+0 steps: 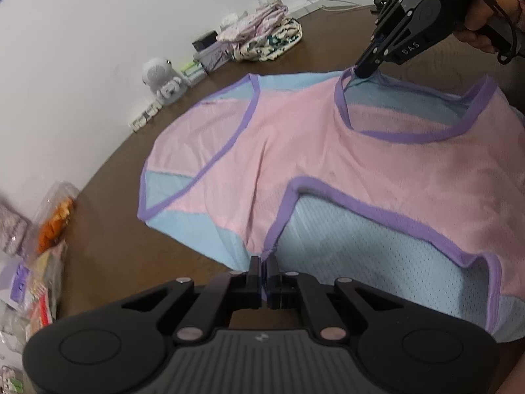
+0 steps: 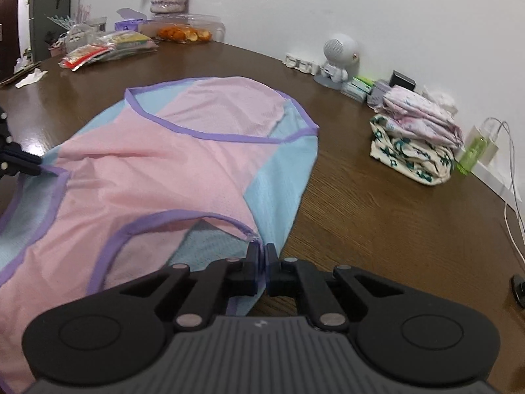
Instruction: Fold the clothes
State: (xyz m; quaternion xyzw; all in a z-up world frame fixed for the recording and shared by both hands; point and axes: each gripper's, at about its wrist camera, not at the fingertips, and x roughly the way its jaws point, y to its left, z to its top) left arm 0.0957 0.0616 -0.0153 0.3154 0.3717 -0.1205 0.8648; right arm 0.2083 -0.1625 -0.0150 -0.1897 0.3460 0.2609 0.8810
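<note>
A pink and light-blue mesh vest with purple trim lies spread on the brown table; it also shows in the right wrist view. My left gripper is shut on the purple trim at one shoulder strap. My right gripper is shut on the trim of the other strap; it shows in the left wrist view at the top right. Both straps are lifted slightly off the table. My left gripper shows at the left edge of the right wrist view.
A stack of folded clothes sits by the wall, next to a green bottle, a white charger cable and a small robot figure. Snack packets and a plastic box of orange food lie at the far left.
</note>
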